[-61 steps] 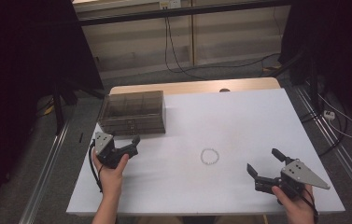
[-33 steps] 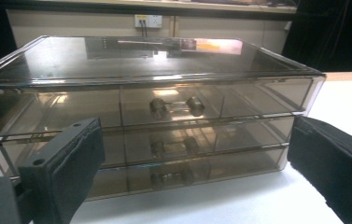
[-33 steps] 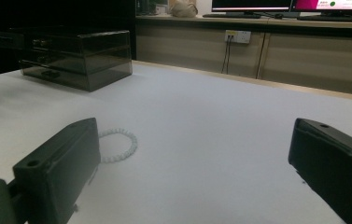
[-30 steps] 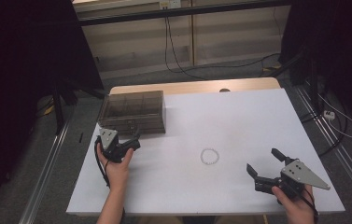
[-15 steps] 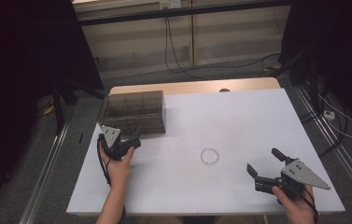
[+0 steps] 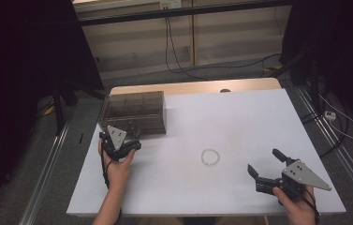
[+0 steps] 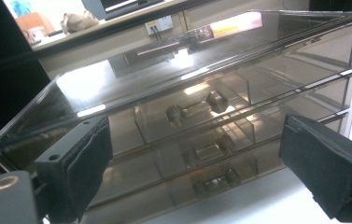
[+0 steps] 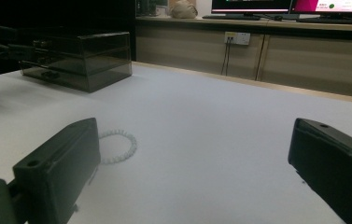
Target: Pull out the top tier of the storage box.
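Drawer box [image 6: 134, 114] just beyond left tongs [image 6: 128, 140] (jaws spread).

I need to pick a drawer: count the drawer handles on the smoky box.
3. On the drawer box, stacked: top handle, middle handle, bottom handle, all seen between the left gripper jaws. Others may be hidden.

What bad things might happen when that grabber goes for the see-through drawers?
The left gripper is open, right at the drawer box. The drawer handles look small and glossy, so its jaws might slip off. The box looks light and could slide when pulled. The right gripper is far away, near the bead bracelet, not bracing it.
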Demonstrator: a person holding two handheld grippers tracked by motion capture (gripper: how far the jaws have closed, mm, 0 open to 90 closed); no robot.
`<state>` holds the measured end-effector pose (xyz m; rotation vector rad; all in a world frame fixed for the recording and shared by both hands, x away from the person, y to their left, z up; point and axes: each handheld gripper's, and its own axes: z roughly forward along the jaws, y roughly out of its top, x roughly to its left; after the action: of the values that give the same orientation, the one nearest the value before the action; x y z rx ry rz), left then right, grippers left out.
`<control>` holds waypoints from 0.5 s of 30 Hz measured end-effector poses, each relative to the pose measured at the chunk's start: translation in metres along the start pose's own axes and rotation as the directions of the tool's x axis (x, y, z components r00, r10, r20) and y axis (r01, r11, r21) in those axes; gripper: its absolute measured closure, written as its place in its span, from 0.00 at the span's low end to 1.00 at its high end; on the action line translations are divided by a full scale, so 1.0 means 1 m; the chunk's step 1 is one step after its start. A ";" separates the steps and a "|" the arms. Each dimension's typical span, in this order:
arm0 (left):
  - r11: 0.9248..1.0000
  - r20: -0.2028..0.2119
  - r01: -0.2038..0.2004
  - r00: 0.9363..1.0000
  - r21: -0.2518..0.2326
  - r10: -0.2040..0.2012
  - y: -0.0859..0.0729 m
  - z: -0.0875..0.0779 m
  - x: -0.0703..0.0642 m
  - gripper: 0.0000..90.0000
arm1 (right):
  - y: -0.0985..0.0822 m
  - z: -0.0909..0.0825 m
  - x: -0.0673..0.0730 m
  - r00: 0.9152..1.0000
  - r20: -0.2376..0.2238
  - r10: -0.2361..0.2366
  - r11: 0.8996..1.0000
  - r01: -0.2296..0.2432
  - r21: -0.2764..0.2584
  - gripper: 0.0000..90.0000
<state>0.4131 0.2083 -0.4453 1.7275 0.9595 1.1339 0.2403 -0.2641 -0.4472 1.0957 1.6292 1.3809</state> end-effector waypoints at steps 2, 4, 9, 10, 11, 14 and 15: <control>1.000 -0.003 -0.026 1.000 -0.002 0.026 0.001 0.000 0.000 0.12 | 0.000 0.000 0.000 1.000 -0.001 0.000 1.000 0.000 0.001 0.02; 0.999 -0.007 -0.046 0.999 -0.005 0.046 0.002 -0.001 0.001 0.12 | 0.000 0.000 0.000 1.000 -0.001 -0.001 1.000 0.001 0.002 0.02; 0.996 -0.023 -0.089 0.996 0.001 0.089 0.001 -0.001 0.001 0.13 | 0.000 0.000 0.000 1.000 0.000 -0.003 1.000 0.003 0.000 0.02; 0.995 -0.023 -0.101 0.995 0.000 0.101 0.000 0.000 0.000 0.14 | 0.000 0.000 0.000 1.000 0.001 -0.004 1.000 0.004 0.000 0.02; 0.994 -0.025 -0.113 0.993 -0.001 0.113 0.000 0.000 0.000 0.15 | 0.000 0.000 0.000 1.000 0.000 -0.003 1.000 0.003 0.000 0.02; 0.991 -0.031 -0.137 0.990 -0.002 0.137 0.000 -0.001 -0.001 0.16 | 0.000 0.000 0.000 1.000 0.000 -0.004 1.000 0.004 0.002 0.02; 0.991 -0.031 -0.137 0.990 -0.002 0.137 0.000 -0.001 -0.001 0.16 | 0.000 0.000 0.000 1.000 0.000 -0.004 1.000 0.004 0.002 0.02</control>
<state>0.4121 0.2076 -0.4454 1.7993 0.8671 1.2529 0.2403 -0.2637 -0.4471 1.0929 1.6320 1.3773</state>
